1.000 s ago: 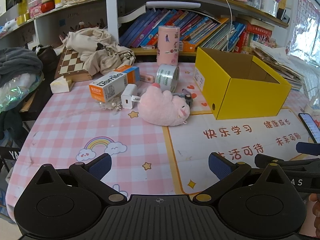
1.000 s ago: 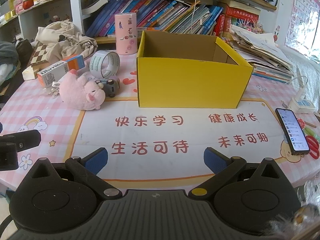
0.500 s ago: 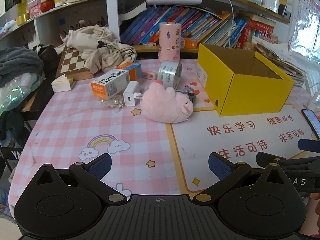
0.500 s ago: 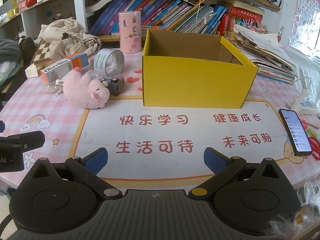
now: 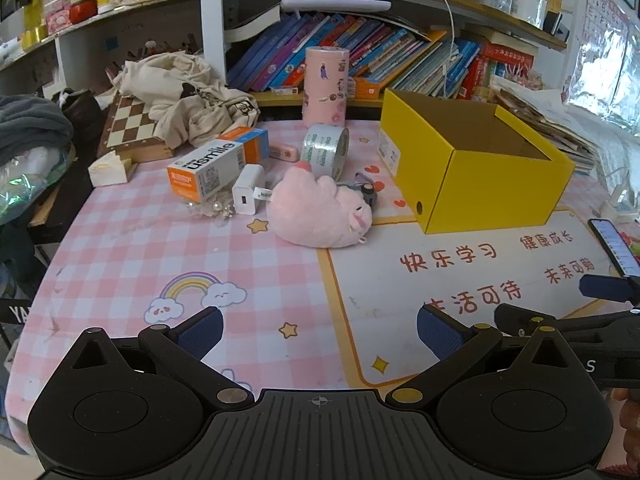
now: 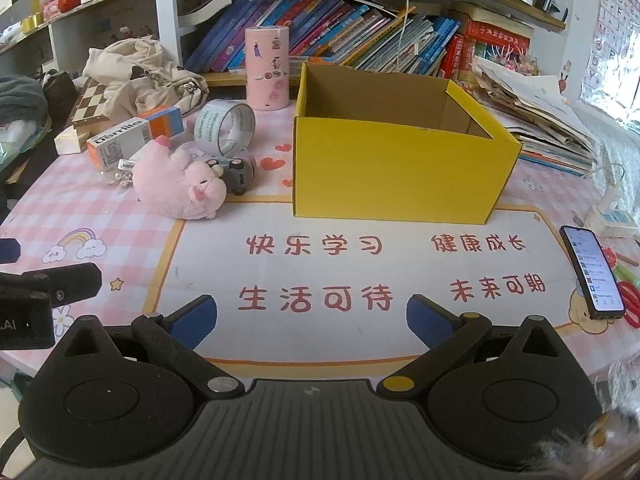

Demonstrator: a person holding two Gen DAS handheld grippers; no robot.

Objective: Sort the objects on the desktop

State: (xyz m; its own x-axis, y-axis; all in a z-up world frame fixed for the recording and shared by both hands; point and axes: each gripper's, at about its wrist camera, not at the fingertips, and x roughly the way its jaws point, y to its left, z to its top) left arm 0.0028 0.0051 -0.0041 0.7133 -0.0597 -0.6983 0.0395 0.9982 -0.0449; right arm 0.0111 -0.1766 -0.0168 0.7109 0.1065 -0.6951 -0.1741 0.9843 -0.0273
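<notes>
An empty yellow box [image 5: 476,168] [image 6: 396,176] stands open-topped on the pink checked table. Left of it lies a pink plush pig [image 5: 320,210] [image 6: 178,184], with a small grey toy car [image 6: 236,170] against it. Behind them are a tape roll [image 5: 325,150] [image 6: 225,126], a white charger [image 5: 248,194], an orange-and-white usmile carton [image 5: 214,166] [image 6: 128,138] and a pink cylinder [image 5: 325,86] [image 6: 267,68]. My left gripper [image 5: 318,332] is open, low over the near table, well short of the pig. My right gripper [image 6: 310,320] is open above the white mat, empty.
A phone [image 6: 594,272] lies at the right edge of the mat [image 6: 360,264]. A chessboard [image 5: 130,128] with crumpled cloth [image 5: 184,100] sits at the back left. Bookshelves [image 6: 340,28] rise behind the table, and loose papers [image 6: 536,120] are stacked at the right.
Both grippers have drifted slightly forward and right, so the pig and box sit a little closer in view. Nothing was taken hold of; both stay open.
</notes>
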